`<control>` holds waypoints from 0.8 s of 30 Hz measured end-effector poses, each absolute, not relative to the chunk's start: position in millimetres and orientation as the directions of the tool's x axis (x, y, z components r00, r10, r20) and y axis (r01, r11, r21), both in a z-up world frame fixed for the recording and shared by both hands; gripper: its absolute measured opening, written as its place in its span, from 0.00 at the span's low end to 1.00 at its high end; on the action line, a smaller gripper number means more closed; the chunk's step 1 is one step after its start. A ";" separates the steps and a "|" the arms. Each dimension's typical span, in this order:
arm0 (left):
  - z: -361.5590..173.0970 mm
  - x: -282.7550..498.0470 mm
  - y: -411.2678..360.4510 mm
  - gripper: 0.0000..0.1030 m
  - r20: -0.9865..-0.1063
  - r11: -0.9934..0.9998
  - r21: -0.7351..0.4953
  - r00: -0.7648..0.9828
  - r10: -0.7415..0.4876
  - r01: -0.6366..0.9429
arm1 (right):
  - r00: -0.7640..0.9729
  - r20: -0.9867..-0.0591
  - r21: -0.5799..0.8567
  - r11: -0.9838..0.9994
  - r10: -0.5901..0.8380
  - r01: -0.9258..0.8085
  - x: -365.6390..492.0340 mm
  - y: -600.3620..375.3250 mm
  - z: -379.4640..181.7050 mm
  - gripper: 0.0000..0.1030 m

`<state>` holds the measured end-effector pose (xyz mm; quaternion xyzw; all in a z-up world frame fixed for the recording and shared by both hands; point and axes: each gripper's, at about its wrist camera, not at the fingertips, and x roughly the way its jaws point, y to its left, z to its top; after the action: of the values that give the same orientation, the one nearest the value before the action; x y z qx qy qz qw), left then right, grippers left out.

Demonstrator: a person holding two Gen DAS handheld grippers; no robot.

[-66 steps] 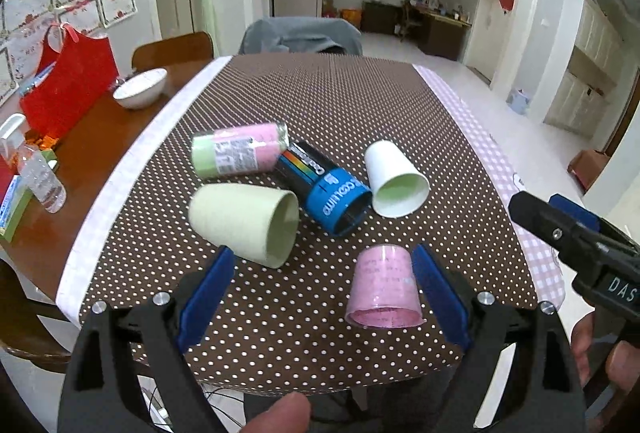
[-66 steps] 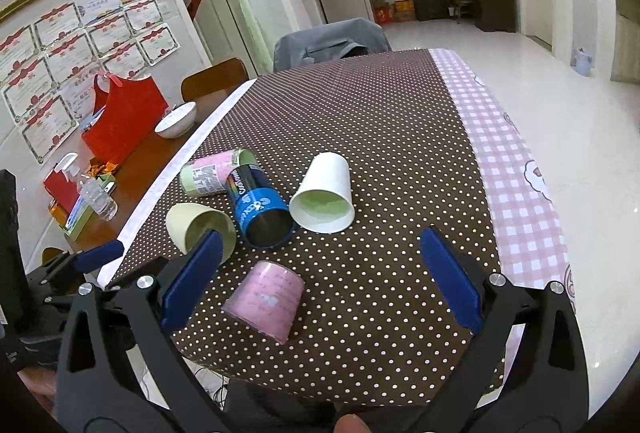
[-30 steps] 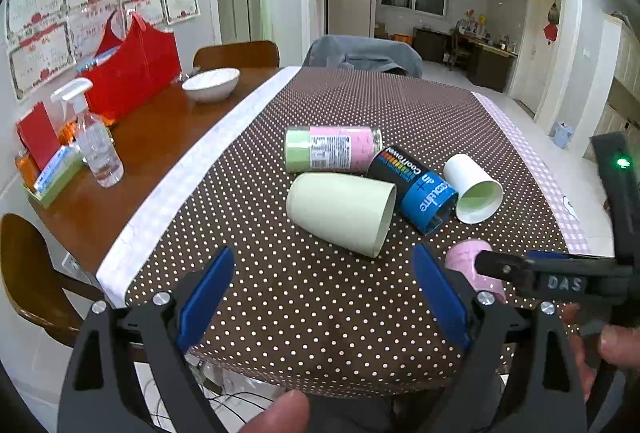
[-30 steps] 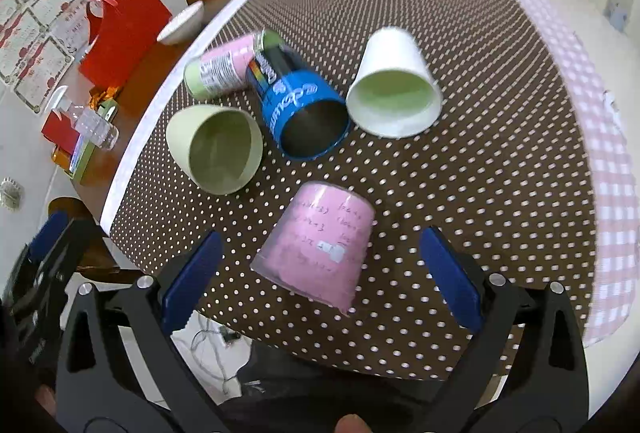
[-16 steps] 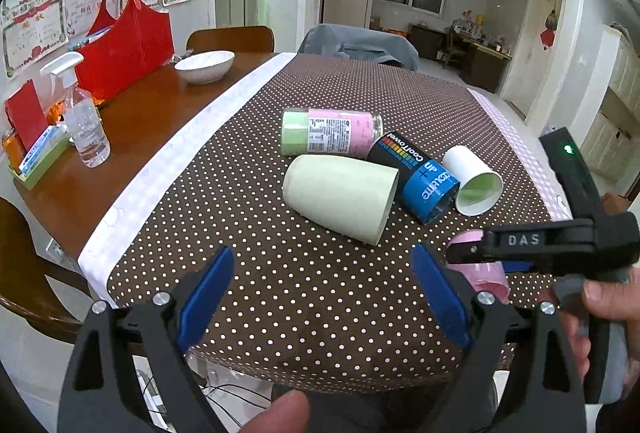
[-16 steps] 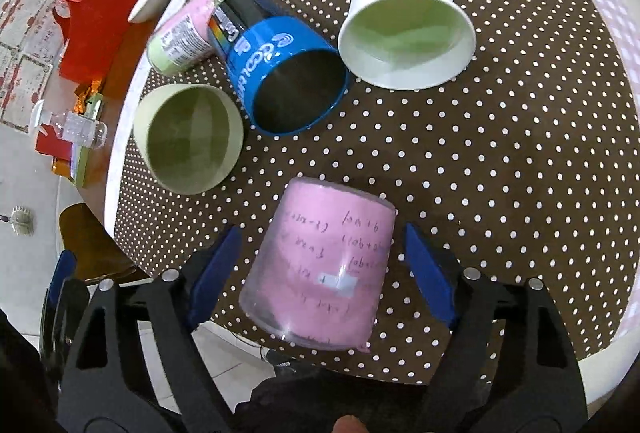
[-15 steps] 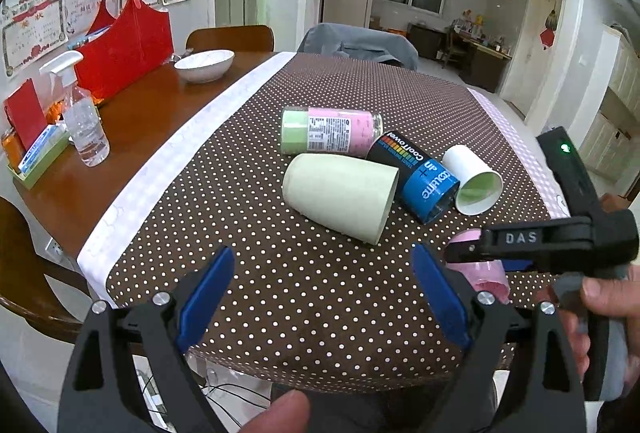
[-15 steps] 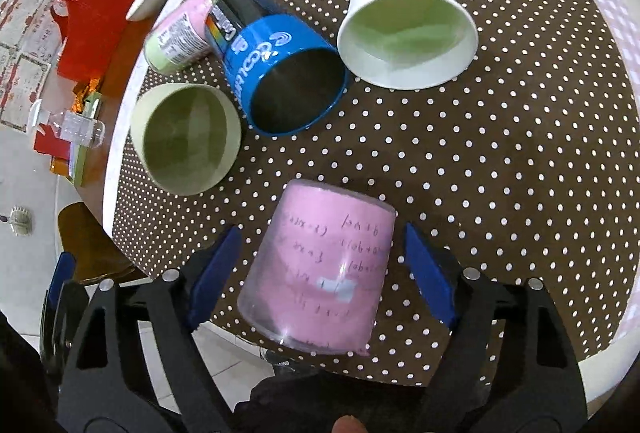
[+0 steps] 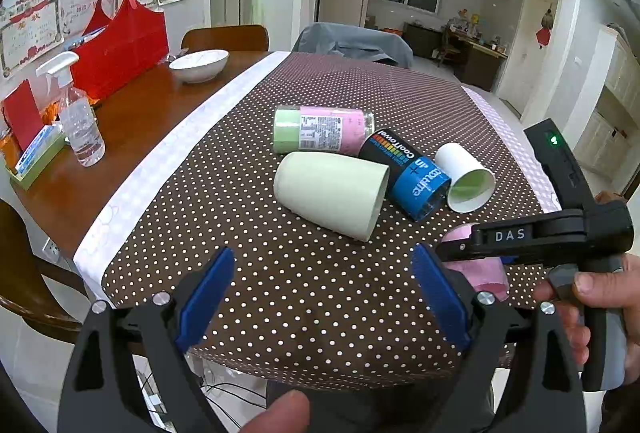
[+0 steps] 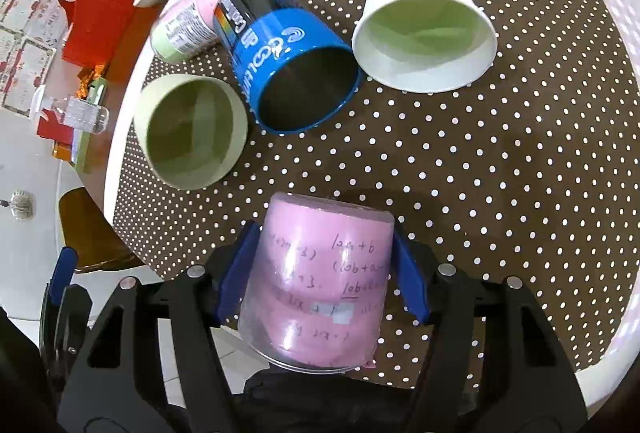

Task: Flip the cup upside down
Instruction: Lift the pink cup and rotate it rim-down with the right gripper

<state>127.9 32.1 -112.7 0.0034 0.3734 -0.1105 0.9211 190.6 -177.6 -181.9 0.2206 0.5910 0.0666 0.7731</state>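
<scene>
right tongs (image 10: 326, 283) closed — now gripping pink cup (image 10: 320, 281)

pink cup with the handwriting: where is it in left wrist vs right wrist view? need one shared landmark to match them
Left wrist: the pink cup sits low right, mostly hidden behind the right tool that closes on it.
Right wrist: the cup fills bottom centre, between the right tool's blue pads, which press on its sides.
Shared landmark: the blue can lying on its side on the dotted cloth, just beyond the cup in both views.
</scene>
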 end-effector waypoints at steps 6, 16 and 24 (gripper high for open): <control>-104.3 121.7 23.5 0.86 -0.678 0.974 -0.060 0.708 -0.200 0.217 | 0.349 -0.858 0.444 0.885 0.377 0.137 183.7 -185.7 -168.9 0.60; -84.9 108.4 9.5 0.86 -0.644 0.972 -0.030 0.739 -0.197 0.232 | 0.726 -0.649 0.336 0.942 0.227 0.005 134.5 -190.0 -107.2 0.60; -81.1 102.1 -4.3 0.86 -0.637 0.969 -0.005 0.746 -0.194 0.248 | 0.880 -0.471 0.210 0.977 0.059 0.047 109.6 -186.1 -122.3 0.60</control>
<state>102.1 -4.3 -81.1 0.0401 0.3359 -0.1185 0.9336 109.6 -186.1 -122.3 0.1083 0.2447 0.0031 0.9635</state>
